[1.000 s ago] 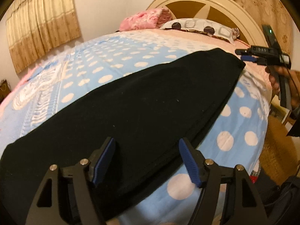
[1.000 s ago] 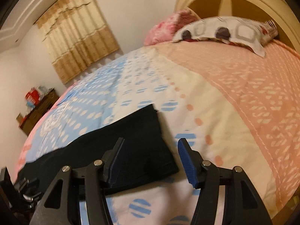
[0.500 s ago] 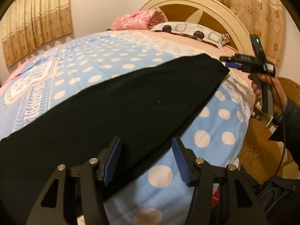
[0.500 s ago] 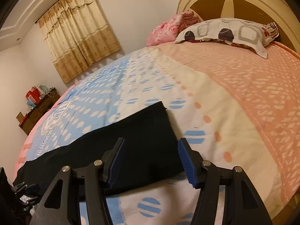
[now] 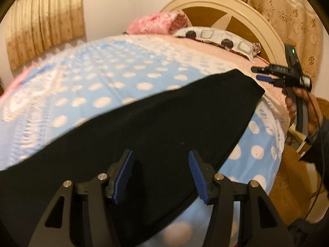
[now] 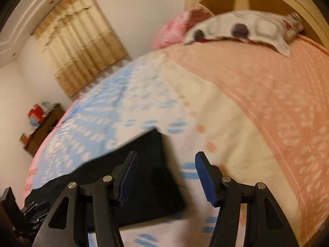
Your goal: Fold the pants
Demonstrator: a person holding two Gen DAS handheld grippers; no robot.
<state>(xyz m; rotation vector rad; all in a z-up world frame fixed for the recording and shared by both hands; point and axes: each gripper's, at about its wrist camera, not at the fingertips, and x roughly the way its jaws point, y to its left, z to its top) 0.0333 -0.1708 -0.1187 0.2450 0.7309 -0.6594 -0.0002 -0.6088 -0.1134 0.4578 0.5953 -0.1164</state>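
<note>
Black pants lie flat and lengthwise along the near edge of the bed, on a bedspread of blue with white dots that turns cream and then peach toward the headboard. We note the garment as a long dark band, smooth, with one squared end reaching toward the pillow end of the bed.

We find the left gripper over the middle stretch of the pants, its blue-padded jaws apart with nothing between them; whether its tips touch the cloth we cannot tell. We find the right gripper over the squared end of the pants, jaws likewise apart and empty, the left pad above black cloth and the right pad above bare bedspread. From the left wrist view, the right gripper appears just beyond the corner of that end, held in the person's right hand.

A patterned pillow and a pink folded blanket rest at the headboard, well apart from the pants. Beige curtains hang on the far wall, and a dark wooden cabinet stands beside the bed.
</note>
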